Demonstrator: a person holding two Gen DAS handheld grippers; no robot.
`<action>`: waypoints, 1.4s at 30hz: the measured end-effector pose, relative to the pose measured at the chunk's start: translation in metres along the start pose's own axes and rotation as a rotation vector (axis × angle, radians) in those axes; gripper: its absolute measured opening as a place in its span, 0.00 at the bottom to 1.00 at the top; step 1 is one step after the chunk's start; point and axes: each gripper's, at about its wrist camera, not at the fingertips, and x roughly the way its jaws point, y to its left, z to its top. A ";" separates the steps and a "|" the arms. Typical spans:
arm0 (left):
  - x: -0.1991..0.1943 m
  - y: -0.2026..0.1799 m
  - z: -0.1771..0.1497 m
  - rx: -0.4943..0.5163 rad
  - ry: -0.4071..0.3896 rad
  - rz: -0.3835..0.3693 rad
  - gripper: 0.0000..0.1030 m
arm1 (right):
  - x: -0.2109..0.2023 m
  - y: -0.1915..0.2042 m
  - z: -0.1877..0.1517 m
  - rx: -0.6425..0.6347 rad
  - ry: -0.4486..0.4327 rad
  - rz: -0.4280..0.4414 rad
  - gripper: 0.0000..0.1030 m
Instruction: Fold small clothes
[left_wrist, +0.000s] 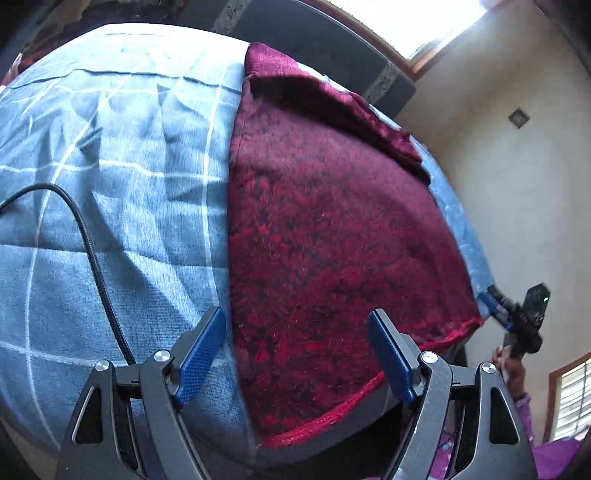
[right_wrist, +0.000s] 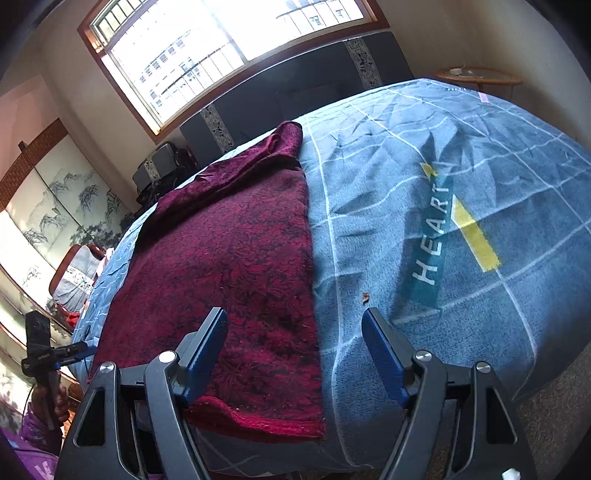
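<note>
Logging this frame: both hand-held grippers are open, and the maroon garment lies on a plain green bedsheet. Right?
Not quite: the bedsheet is blue with white grid lines, as the right wrist view shows. The maroon garment lies on it; left hand-held gripper and right hand-held gripper are open.

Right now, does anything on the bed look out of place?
A small brown scrap lies on the blue sheet beside the red cloth. The cloth's far end is bunched, not flat.
</note>
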 end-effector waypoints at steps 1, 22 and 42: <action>0.001 0.001 0.000 -0.005 0.010 -0.004 0.76 | 0.002 -0.001 -0.001 0.003 0.003 0.002 0.71; 0.005 0.012 -0.015 -0.018 0.086 -0.176 0.19 | 0.015 -0.010 -0.015 0.060 0.130 0.142 0.24; 0.010 0.012 -0.015 -0.004 0.047 -0.135 0.11 | 0.027 0.006 -0.015 0.091 0.216 0.163 0.12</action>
